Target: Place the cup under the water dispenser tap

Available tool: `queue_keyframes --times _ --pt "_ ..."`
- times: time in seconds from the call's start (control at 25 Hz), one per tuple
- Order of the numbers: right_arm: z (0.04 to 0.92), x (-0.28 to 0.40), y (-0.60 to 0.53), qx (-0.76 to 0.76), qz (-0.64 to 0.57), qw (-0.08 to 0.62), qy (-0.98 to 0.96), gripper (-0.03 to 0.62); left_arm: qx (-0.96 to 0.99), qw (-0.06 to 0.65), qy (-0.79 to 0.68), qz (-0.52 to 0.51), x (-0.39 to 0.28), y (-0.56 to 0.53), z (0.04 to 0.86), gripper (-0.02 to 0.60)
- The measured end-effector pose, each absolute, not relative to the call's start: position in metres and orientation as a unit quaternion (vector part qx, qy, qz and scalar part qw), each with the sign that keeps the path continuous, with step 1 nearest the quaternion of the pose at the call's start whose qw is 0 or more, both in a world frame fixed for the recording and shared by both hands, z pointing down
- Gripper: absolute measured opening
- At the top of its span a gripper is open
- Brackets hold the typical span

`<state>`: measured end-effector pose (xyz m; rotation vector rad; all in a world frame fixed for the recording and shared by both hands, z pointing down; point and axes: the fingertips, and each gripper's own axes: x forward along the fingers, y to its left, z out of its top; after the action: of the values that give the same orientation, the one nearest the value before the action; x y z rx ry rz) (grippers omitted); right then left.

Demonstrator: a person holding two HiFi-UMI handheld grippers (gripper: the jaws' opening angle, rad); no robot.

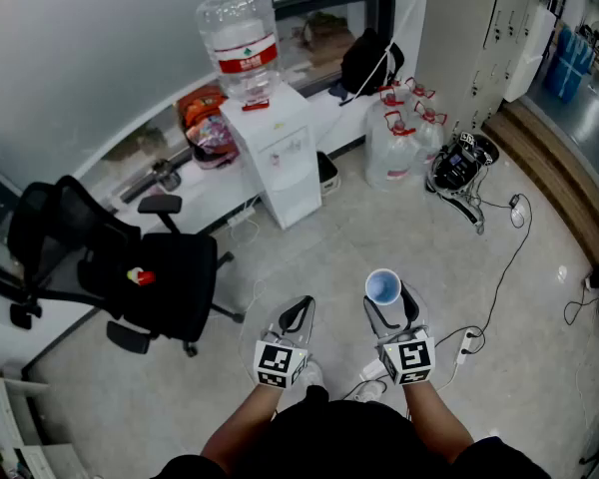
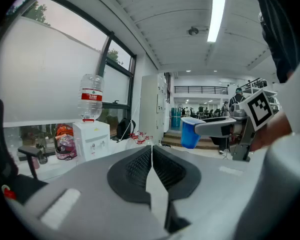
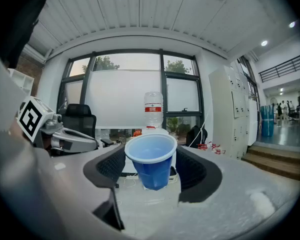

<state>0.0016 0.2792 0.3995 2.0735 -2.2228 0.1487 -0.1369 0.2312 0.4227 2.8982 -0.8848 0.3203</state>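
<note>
your left tongs sat nearest, jaws pressed together on nothing. well ahead of them across the floor stood the water dispenser, with no cup under its tap. to the right, your right tongs were clamped on the blue cup, which you held upright in the air, pads on its wall just below the rim. it looked light and thin-walled, likely to buckle or slip, so a gentle squeeze on the upper wall probably suited it best.

left gripper and right gripper — grey, black ribbed jaws, black-and-white marker cubes.
</note>
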Motion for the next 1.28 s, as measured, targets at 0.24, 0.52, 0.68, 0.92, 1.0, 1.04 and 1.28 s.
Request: queue_keyframes --times 0.24,0.52,0.68,0.92,1.0,1.04,1.28 --pt "0.396 0.002 0.273 0.681 0.047 0.047 -0.730 0.316 0.950 0.067 -0.291 0.093 -0.137 0.225 0.421 0.025" --pt "0.394 -0.007 0.260 0.682 0.044 0.047 -0.729 0.318 0.952 0.063 -0.287 0.092 -0.147 0.211 0.421 0.025" --pt "0.389 -0.018 0.246 0.685 0.036 0.043 -0.726 0.318 0.954 0.061 -0.279 0.090 -0.158 0.198 0.421 0.025" --pt "0.390 -0.036 0.228 0.691 0.034 0.042 -0.721 0.318 0.958 0.050 -0.267 0.090 -0.172 0.178 0.419 0.025" --pt "0.390 -0.039 0.220 0.692 0.035 0.040 -0.720 0.318 0.958 0.049 -0.266 0.090 -0.176 0.171 0.419 0.025" --pt "0.389 -0.040 0.216 0.693 0.035 0.040 -0.719 0.318 0.958 0.051 -0.267 0.091 -0.178 0.167 0.419 0.025" --pt "0.386 -0.025 0.189 0.695 0.033 0.036 -0.717 0.318 0.957 0.054 -0.271 0.088 -0.169 0.146 0.420 0.023"
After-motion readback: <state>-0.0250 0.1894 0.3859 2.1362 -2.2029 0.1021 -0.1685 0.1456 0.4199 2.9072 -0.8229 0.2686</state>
